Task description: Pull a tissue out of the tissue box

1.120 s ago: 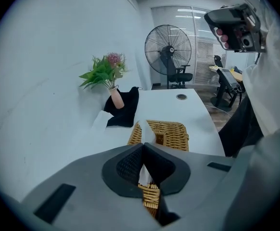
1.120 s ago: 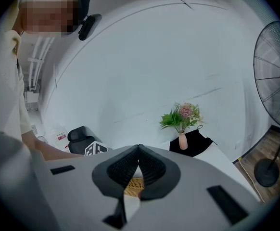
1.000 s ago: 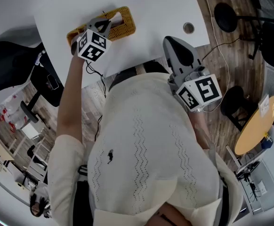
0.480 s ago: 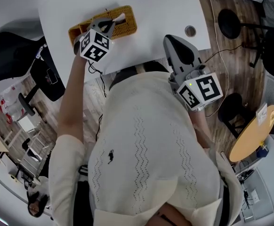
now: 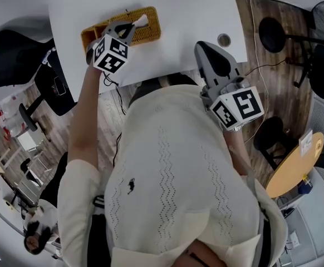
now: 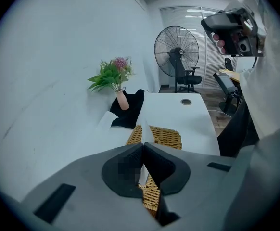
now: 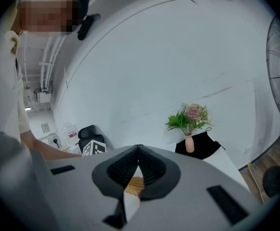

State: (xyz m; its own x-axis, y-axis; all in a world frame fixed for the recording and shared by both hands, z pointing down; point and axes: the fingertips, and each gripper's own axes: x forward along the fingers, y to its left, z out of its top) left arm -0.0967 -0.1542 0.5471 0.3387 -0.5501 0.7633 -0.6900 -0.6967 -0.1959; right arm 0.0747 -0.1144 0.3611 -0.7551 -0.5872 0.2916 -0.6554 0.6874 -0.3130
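Left gripper (image 5: 127, 26) pinches a white tissue (image 5: 142, 20) rising from the wicker tissue box (image 5: 148, 35) near the worktop's (image 5: 190, 15) left edge. The right gripper (image 5: 207, 50), jaws pressed together, holds nothing.

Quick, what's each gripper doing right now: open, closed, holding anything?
Left gripper: closed on the tissue coming from the tissue box.
Right gripper: closed, holding nothing.
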